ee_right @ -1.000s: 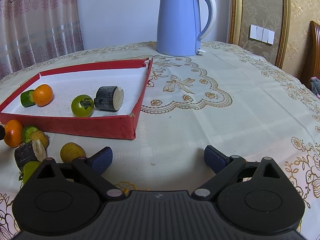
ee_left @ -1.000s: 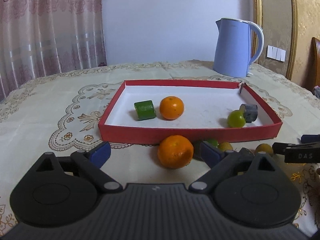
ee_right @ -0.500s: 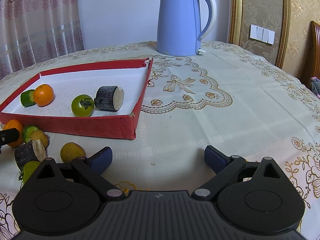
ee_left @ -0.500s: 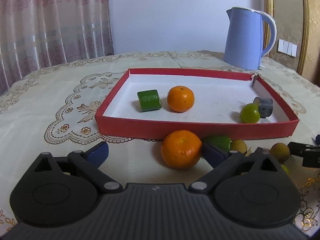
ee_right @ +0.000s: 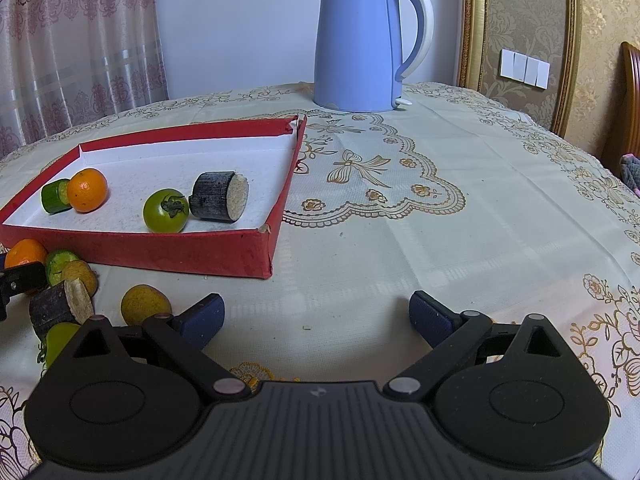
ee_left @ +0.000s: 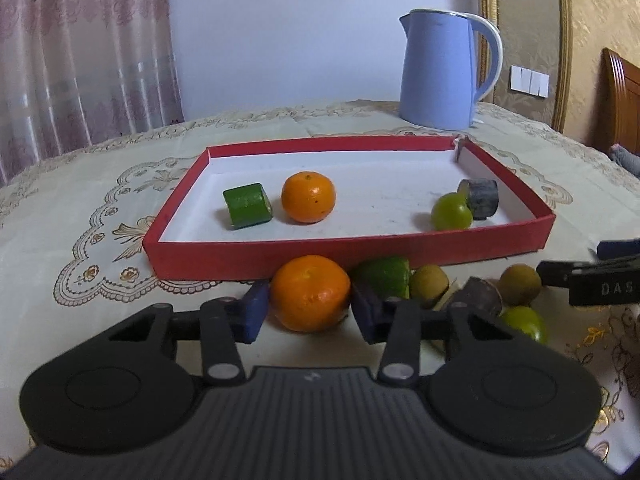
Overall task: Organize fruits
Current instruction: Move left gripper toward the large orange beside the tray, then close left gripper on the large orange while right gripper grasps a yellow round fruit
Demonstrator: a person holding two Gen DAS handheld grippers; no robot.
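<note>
Now my left tool (ee_left: pixel 308 306) has just been closing and grips the orange (ee_left: pixel 311 293); the red tray (ee_left: pixel 352 250) lies just beyond it.

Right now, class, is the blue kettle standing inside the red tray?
No, the blue kettle stands on the tablecloth beyond the red tray's far corner.

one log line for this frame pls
left gripper: closing on orange beside tray | right gripper: open, empty
</note>
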